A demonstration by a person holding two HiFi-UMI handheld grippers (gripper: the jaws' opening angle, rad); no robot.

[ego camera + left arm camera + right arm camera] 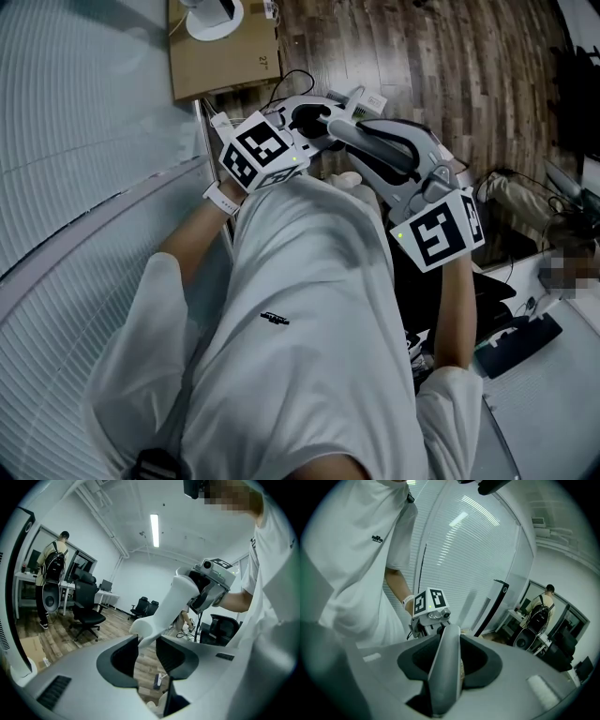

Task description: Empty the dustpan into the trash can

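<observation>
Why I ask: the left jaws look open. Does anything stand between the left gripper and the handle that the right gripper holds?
Nothing visible does. The white end of the handle sits right at the open left gripper, nothing between them. The right gripper is shut on its grey part.

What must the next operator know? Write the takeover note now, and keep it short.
Left claw: open; the pale end of the handle sits at its jaws, not gripped.
Right claw: shut on the handle.
Things: the handle runs between both claws, in front of the person. The pan and trash can are not in view.
Done: handle is up and held.
Left: find the trash can and tip the dustpan into it; no emptying shows yet.
</observation>
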